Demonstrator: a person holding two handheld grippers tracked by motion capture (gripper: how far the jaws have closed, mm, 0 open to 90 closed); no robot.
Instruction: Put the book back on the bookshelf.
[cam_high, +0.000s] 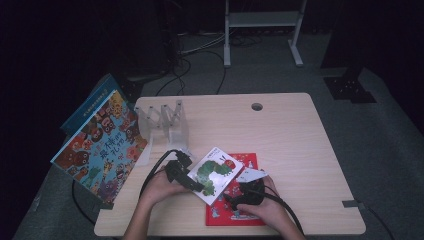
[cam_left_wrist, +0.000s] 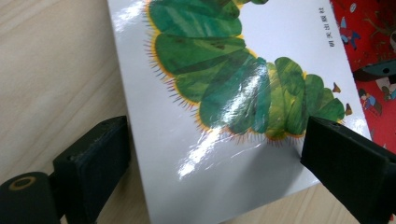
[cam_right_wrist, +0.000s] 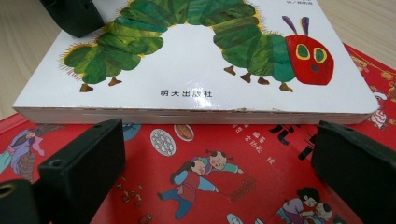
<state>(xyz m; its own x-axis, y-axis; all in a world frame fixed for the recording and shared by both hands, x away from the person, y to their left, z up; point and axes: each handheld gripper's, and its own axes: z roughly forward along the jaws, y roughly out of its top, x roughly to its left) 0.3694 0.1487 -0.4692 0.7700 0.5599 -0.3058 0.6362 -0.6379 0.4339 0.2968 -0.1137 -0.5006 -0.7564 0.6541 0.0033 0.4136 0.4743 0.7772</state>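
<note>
White caterpillar book (cam_high: 215, 173) is seen lying flat on the bench (cam_high: 290, 135), its right part overlapping a red picture book (cam_high: 235, 212) underneath (red cover shows past the white book's near edge in the right gripper view). The white book is turned diagonal in the high view: long axis runs from near-left to far-right approx.

Left hand-held gripper (cam_high: 192, 184) is placed at the book's left/near corner. In the left gripper view its jaws are seen apart, straddling that corner; pads are not pressed on the cover, so nothing is clamped. Book lies straight ahead of it, caterpillar's green body (cam_left_wrist: 243, 88) running away btw the jaws.

Right hand-held gripper (cam_high: 239, 200) is set over the red book, just in front of the white book's long page edge (cam_right_wrist: 196, 115). Jaws are apart, nothing held; the edge is seen square-on ahead of and above the jaw tips, w/ a small gap.

Judgement: both grippers are about equally near, left slightly closer (already around the corner). The coming move is taken to hinge on the book's edge facing the right gripper broadside, so a straight advance would meet the thickness, not the cover.

Also noted: clear book rack (cam_high: 167, 122) far-left on the bench, and a large colourful book (cam_high: 102, 145) leaning off the bench's left side.
</note>
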